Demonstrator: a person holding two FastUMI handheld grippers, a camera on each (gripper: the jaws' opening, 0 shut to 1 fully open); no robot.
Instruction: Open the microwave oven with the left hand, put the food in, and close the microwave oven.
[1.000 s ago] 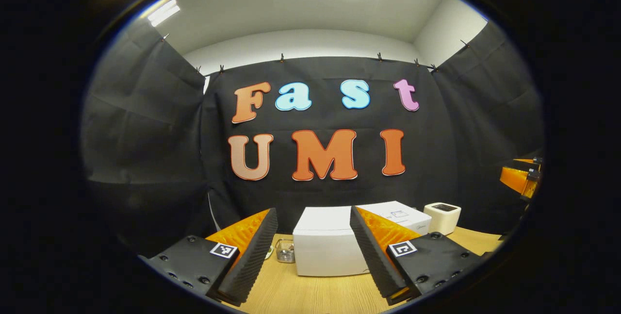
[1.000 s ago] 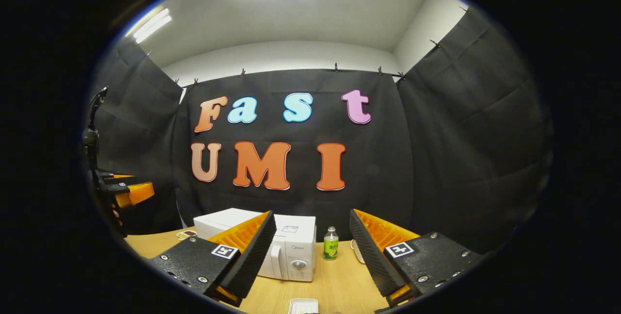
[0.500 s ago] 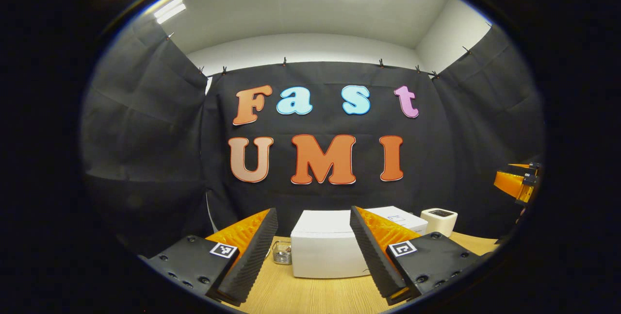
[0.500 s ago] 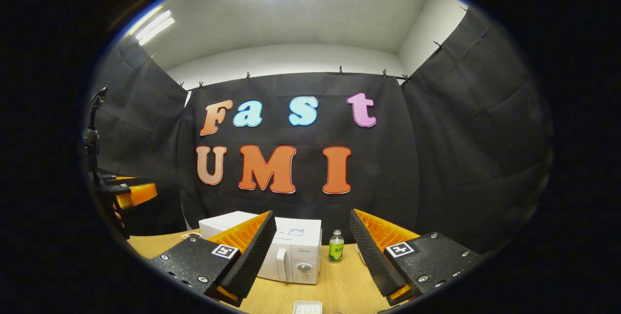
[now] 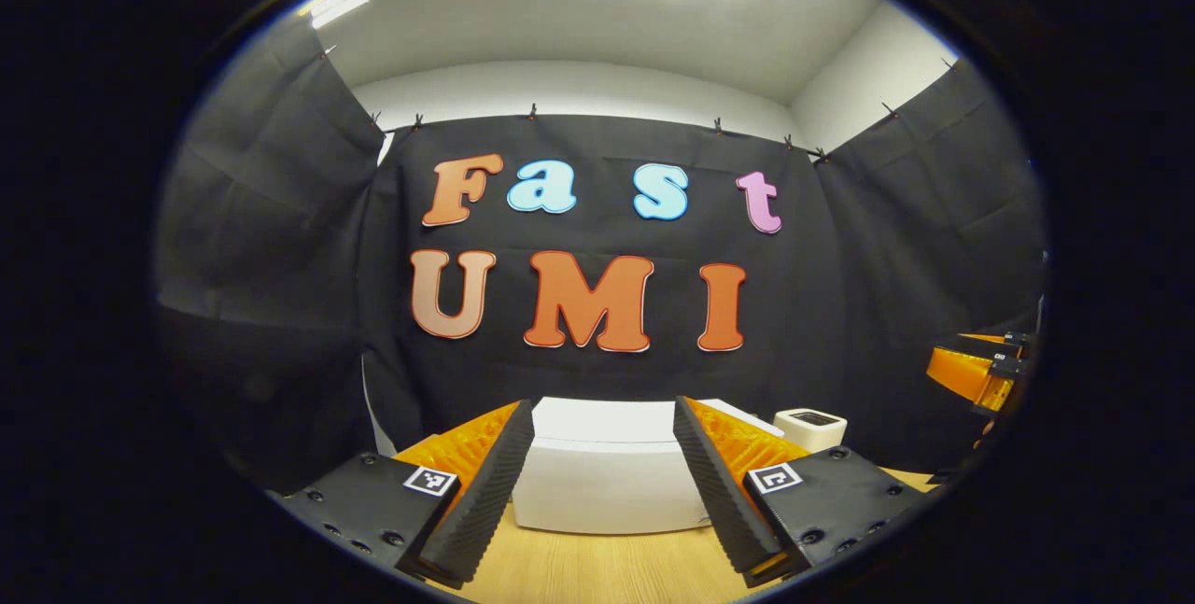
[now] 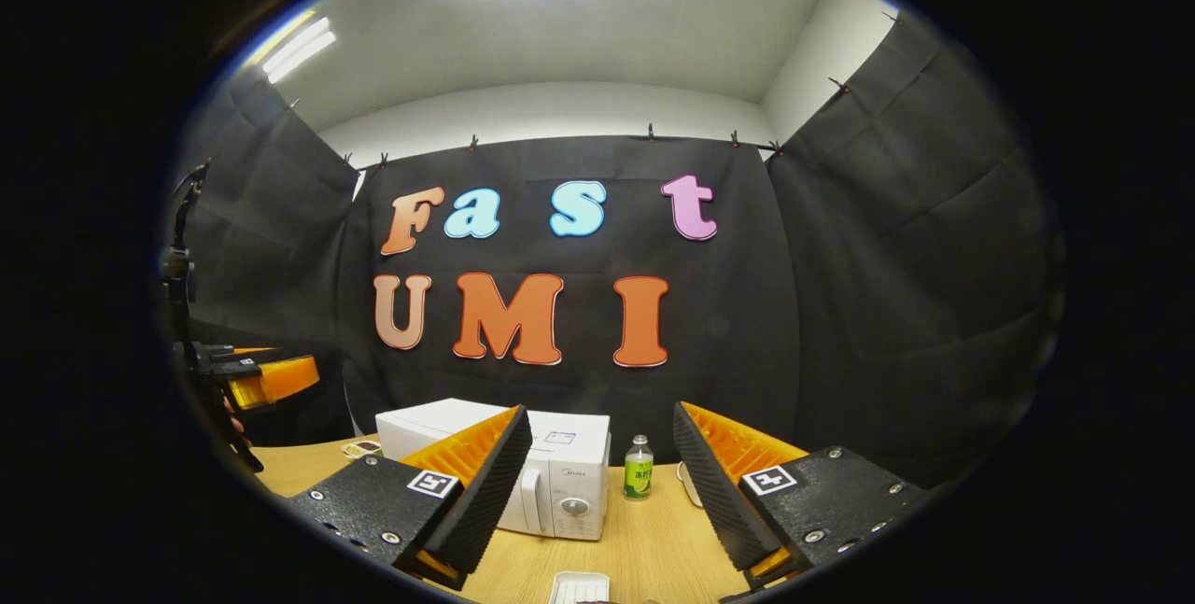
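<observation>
You're sitting at the approach step: microwave (image 6: pixel 560 478) is standing on the surface (image 6: pixel 644 548) w/ its door shut, and both hand-held grippers are hovering short of it, left hand-held gripper (image 5: pixel 602 492) and right hand-held gripper (image 6: pixel 602 492) each spread wide w/ nothing between the fingers. The food tray (image 6: pixel 579 588) is lying on the surface just in front of the right one, near the bottom edge. Next move, in my judgement, is calling for the left to reach the door handle (image 6: pixel 530 498) & pull; it's facing a plain side of the microwave, so you'll prob. need to swing round to the front.
</observation>
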